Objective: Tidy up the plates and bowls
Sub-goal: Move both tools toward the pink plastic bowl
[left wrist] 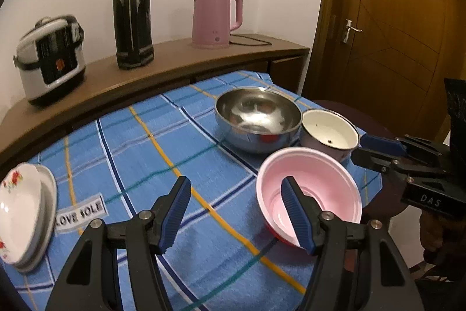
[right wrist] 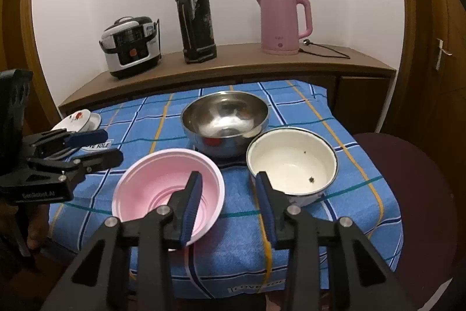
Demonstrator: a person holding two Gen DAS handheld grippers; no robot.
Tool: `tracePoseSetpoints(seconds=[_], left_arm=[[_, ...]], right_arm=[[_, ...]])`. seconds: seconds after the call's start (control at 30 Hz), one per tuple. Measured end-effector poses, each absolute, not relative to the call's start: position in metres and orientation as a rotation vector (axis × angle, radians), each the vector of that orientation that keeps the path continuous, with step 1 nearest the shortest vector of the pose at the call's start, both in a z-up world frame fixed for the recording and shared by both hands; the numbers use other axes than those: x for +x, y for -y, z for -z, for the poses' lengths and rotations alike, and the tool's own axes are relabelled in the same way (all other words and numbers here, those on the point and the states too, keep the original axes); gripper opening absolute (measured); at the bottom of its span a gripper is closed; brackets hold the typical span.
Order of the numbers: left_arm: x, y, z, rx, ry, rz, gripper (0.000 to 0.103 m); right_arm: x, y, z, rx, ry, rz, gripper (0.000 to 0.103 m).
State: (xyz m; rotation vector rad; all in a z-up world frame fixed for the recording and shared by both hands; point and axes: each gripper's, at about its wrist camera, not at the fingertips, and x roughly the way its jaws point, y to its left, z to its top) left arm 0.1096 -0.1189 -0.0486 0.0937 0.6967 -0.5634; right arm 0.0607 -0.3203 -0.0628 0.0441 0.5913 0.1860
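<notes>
My left gripper and right gripper both hung spread, gripping nothing. Nearest, at the table's near edge, sat the empty pink bowl; beside it the speckled enamel bowl; behind them the empty steel bowl. Stacked plates lay at the left edge.

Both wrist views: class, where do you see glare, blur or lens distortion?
Left wrist view: shelf and door bow from fisheye; plates look smeared. Right wrist view: steel bowl shows bright glare; dark corners frame the picture.
</notes>
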Motion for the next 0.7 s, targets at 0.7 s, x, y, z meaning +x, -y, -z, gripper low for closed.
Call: tracePoseSetpoints(seconds=[0.7], left_arm=[[0.097, 0.141, 0.073, 0.037, -0.822, 0.635, 0.045]], right_arm=[[0.062, 0.314, 0.091, 0.061, -0.675, -0.242, 0.018]])
